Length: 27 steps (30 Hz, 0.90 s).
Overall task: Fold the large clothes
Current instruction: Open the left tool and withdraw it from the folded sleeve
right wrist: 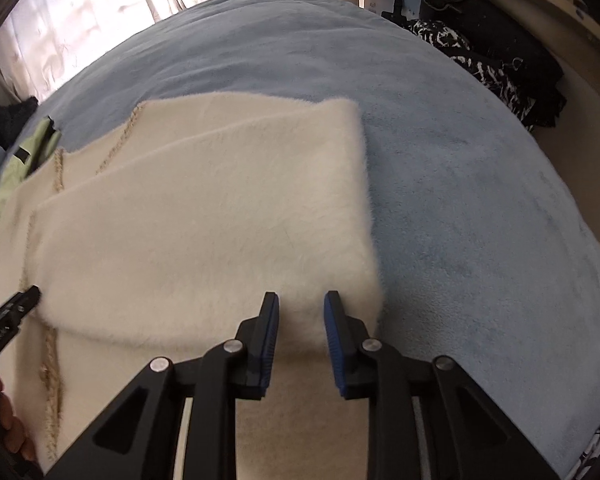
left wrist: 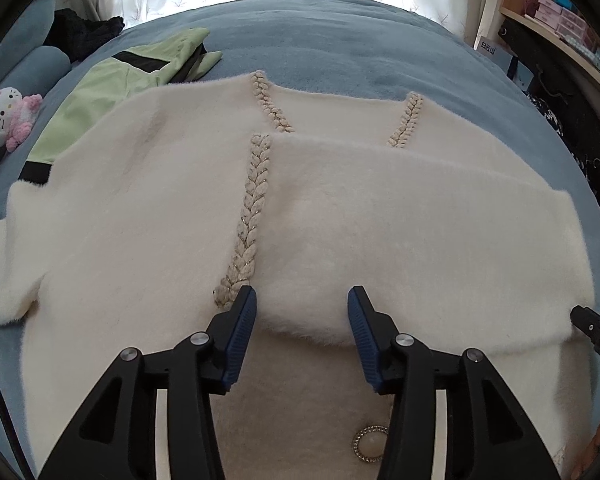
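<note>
Hiding w/ folded flap: cardigan point(left wrist: 140, 208) front, btn point(left wrist: 370, 442) half-covered.

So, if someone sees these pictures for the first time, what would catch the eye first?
First, the fluffy white cardigan spread over the blue blanket, with one side folded across its middle. Next, its braided trim running down the front, and the pearl button near the bottom edge. At the far left, a pink and white plush toy lies beside a green garment.
</note>
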Each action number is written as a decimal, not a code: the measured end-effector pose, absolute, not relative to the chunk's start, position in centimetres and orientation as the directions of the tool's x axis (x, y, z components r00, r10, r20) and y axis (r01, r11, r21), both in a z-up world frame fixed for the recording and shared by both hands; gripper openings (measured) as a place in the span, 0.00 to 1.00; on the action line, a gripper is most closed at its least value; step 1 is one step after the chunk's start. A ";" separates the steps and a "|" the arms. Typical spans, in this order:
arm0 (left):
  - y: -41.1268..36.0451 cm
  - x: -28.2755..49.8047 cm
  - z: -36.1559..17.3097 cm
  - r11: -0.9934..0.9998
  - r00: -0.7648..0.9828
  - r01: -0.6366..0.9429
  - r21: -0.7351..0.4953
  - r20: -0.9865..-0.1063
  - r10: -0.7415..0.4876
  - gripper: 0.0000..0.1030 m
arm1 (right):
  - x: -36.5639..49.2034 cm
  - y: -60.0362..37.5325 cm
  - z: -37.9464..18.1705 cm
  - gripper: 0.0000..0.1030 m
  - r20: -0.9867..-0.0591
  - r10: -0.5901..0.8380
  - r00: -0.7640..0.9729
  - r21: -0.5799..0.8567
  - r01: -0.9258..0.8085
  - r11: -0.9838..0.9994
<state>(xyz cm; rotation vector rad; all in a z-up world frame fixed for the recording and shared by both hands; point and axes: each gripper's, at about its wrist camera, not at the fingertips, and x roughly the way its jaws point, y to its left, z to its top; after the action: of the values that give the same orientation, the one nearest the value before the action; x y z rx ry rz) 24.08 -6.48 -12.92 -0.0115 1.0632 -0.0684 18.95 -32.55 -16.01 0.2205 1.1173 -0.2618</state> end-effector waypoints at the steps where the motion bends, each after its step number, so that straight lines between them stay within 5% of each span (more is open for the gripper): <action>1: -6.4 24.0 -12.8 0.998 0.483 0.048 -0.046 -0.873 -0.064 0.45 | 19.0 -32.5 -16.0 0.23 -0.906 -0.105 0.410 0.034 0.318 0.947; 27: -3.3 15.9 -6.9 0.996 0.552 0.053 -0.073 -0.829 -0.090 0.46 | 13.5 -30.5 -13.2 0.23 -0.906 -0.004 0.424 0.160 0.351 0.923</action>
<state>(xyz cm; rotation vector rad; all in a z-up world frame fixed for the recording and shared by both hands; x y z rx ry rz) 15.90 -3.33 -6.91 -0.0416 0.9820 -0.0846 13.46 -30.54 -13.16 0.3499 1.1169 -0.2281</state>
